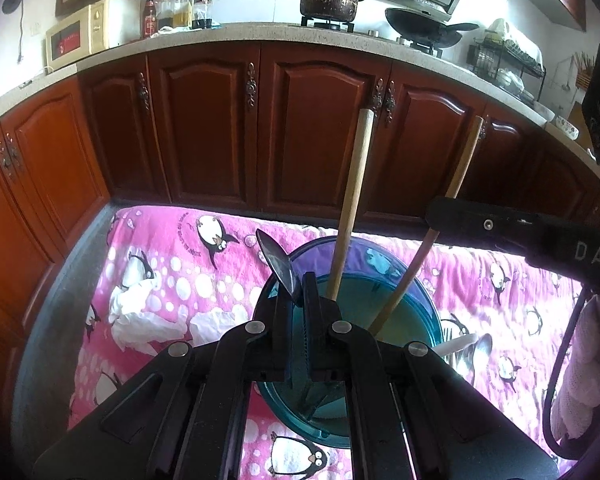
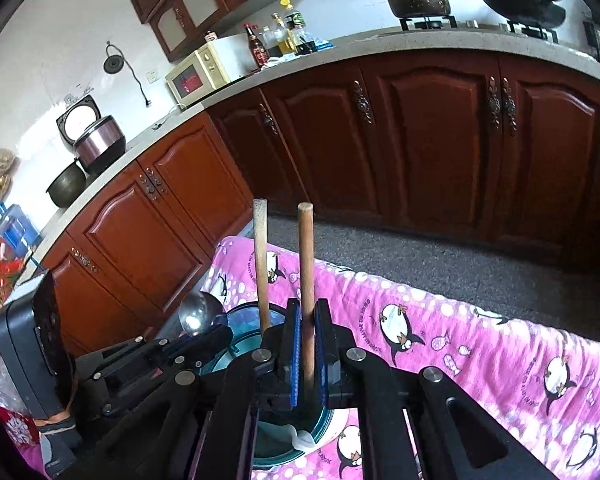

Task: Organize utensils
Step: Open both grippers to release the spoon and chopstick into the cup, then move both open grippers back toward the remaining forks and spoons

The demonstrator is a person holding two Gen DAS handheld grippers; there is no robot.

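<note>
A teal see-through cup (image 1: 404,308) stands on the pink penguin cloth (image 1: 172,264). Two wooden handles rise from it. My left gripper (image 1: 296,292) is shut on a metal spoon (image 1: 276,262), bowl end up, right at the cup's near rim. My right gripper (image 2: 306,308) has its blue pads (image 2: 293,344) against the thinner wooden handle (image 2: 307,272), whose lower end reaches into the cup (image 2: 240,346). The other wooden handle (image 2: 261,264) stands free just left of it. The right wrist view also shows the spoon bowl (image 2: 198,316) and the left gripper (image 2: 216,332).
A white spoon (image 1: 460,344) and a metal spoon (image 1: 480,350) lie on the cloth right of the cup. Crumpled white paper (image 1: 140,316) lies to its left. Dark wooden cabinets (image 1: 316,128) and a worktop with stove and pots stand beyond the cloth.
</note>
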